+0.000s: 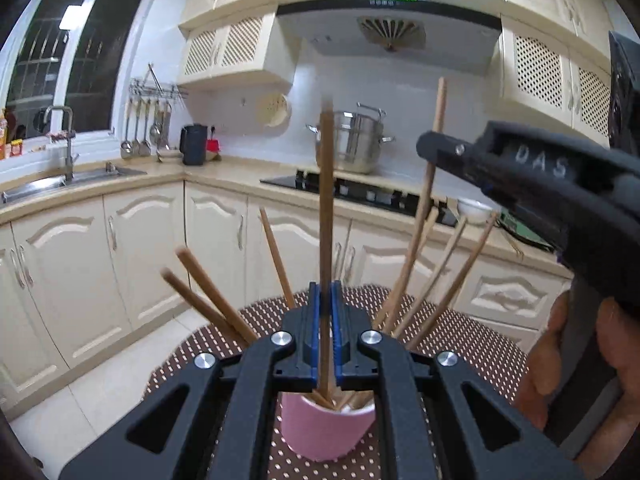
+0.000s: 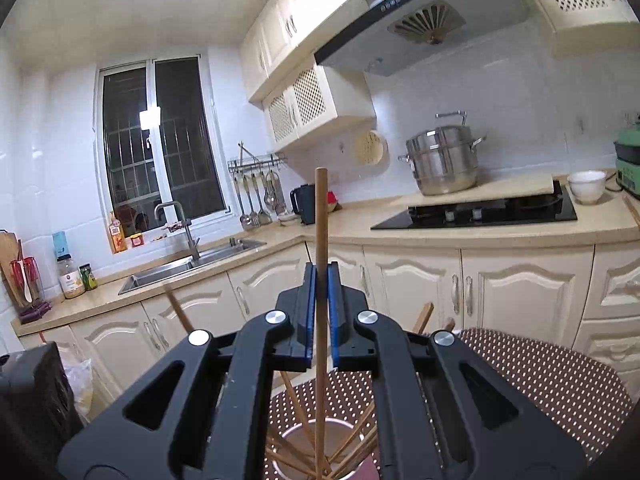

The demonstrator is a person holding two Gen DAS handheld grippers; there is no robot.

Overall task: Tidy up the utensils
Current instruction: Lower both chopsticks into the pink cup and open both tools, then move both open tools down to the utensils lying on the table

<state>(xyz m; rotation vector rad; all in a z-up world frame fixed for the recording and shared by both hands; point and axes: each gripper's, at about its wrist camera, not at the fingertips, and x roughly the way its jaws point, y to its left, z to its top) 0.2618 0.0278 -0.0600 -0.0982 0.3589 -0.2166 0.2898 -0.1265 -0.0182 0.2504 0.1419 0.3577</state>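
A pink cup [image 1: 320, 436] stands on the dotted brown table mat [image 1: 472, 344], with several wooden chopsticks [image 1: 208, 284] fanning out of it. My left gripper [image 1: 326, 292] is shut on one upright chopstick [image 1: 326, 184] whose lower end dips into the cup. At the upper right my right gripper [image 1: 430, 150] is shut on another chopstick [image 1: 438, 116], and a person's hand [image 1: 560, 360] holds its handle. In the right wrist view my right gripper [image 2: 321, 280] clamps that chopstick [image 2: 321, 216] upright over the cup [image 2: 292, 434], its lower end among the other chopsticks [image 2: 360, 436].
Cream kitchen cabinets [image 1: 140, 248] and a counter run behind the table. On the counter are a sink [image 2: 192, 266], a black hob [image 2: 480, 210] with a steel pot [image 2: 442, 164], and a white bowl [image 2: 586, 186]. A black box [image 2: 28, 392] stands at the lower left.
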